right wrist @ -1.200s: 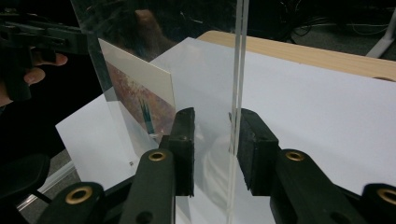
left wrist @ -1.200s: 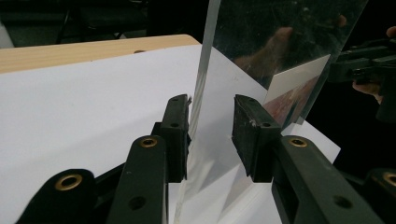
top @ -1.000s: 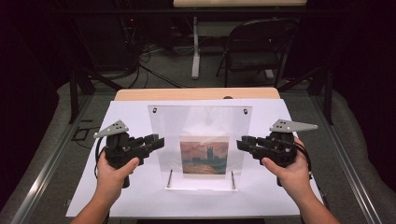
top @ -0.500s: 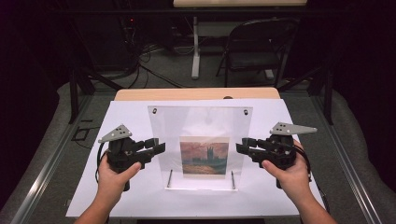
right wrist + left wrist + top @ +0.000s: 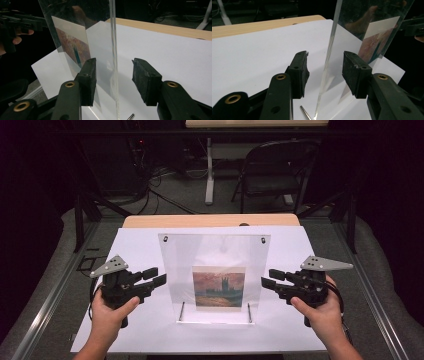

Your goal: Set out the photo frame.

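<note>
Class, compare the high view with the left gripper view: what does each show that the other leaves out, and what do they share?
High view alone: the whole clear frame upright on the white sheet, the folding chair behind the table, both forearms, and the right gripper in full. Left gripper view alone: the frame's edge standing between the left gripper jaws, untouched by either pad, which have just been opening. Shared: the frame, the painted picture and the sheet.

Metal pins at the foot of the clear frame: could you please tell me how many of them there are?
2. One metal pin lies at the acrylic frame's lower left, the other pin at its lower right, both on the white sheet. None seems hidden.
</note>
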`<state>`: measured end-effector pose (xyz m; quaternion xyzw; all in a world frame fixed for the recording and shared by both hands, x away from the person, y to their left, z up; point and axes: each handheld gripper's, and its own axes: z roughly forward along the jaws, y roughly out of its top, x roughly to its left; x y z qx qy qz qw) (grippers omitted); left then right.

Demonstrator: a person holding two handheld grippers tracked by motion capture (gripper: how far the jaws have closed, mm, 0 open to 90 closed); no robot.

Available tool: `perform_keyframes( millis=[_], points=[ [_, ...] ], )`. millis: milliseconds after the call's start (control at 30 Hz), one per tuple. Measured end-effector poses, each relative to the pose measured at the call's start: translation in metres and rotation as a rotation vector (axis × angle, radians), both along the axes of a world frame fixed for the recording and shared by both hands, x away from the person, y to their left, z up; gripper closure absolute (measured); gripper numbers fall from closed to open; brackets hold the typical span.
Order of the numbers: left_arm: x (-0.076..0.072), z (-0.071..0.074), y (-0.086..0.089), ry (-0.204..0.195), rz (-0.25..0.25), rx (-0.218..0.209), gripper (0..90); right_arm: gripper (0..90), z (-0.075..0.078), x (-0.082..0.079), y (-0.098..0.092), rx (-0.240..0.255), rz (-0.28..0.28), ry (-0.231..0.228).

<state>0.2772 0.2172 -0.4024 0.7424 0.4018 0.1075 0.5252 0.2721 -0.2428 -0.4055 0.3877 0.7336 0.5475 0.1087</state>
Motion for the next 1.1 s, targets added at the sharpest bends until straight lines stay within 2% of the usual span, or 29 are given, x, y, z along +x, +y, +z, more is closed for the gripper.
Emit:
perform_keyframes(
  millis=[100,167,333,367,400,467,533,633,700,800,1100],
  points=[
    [-0.003,-0.004,0.005,-0.008,0.023,0.008,54.8,53.9,-0.003,-0.002,-0.006,0.010,-0.016,0.000],
    [-0.003,-0.009,0.009,0.001,0.040,0.015,55.2,53.9,-0.008,-0.004,-0.009,0.016,-0.032,0.005],
    [-0.005,-0.031,0.020,0.008,0.101,0.009,55.7,54.1,-0.020,-0.009,-0.013,-0.005,-0.096,-0.033],
    [-0.006,-0.039,0.025,0.011,0.120,0.008,55.6,54.3,-0.023,-0.010,-0.014,-0.012,-0.111,-0.039],
    [-0.006,-0.039,0.025,0.011,0.120,0.008,55.6,54.3,-0.023,-0.010,-0.014,-0.012,-0.111,-0.039],
    [-0.006,-0.047,0.028,0.018,0.136,0.008,55.6,54.5,-0.032,-0.011,-0.016,-0.020,-0.140,-0.043],
    [-0.006,-0.059,0.034,0.030,0.157,0.006,55.6,54.9,-0.042,-0.012,-0.017,-0.028,-0.162,-0.027],
    [-0.007,-0.074,0.039,0.027,0.183,0.035,55.6,54.9,-0.058,-0.012,-0.018,-0.048,-0.179,0.000],
    [-0.008,-0.082,0.041,0.035,0.183,0.027,55.4,54.9,-0.066,-0.012,-0.019,-0.072,-0.193,0.005],
    [-0.010,-0.091,0.043,0.030,0.184,0.049,55.2,54.9,-0.074,-0.012,-0.021,-0.086,-0.213,0.009],
    [-0.013,-0.103,0.040,0.017,0.151,0.064,53.1,54.5,-0.094,-0.014,-0.028,-0.108,-0.219,0.005]
  ],
)
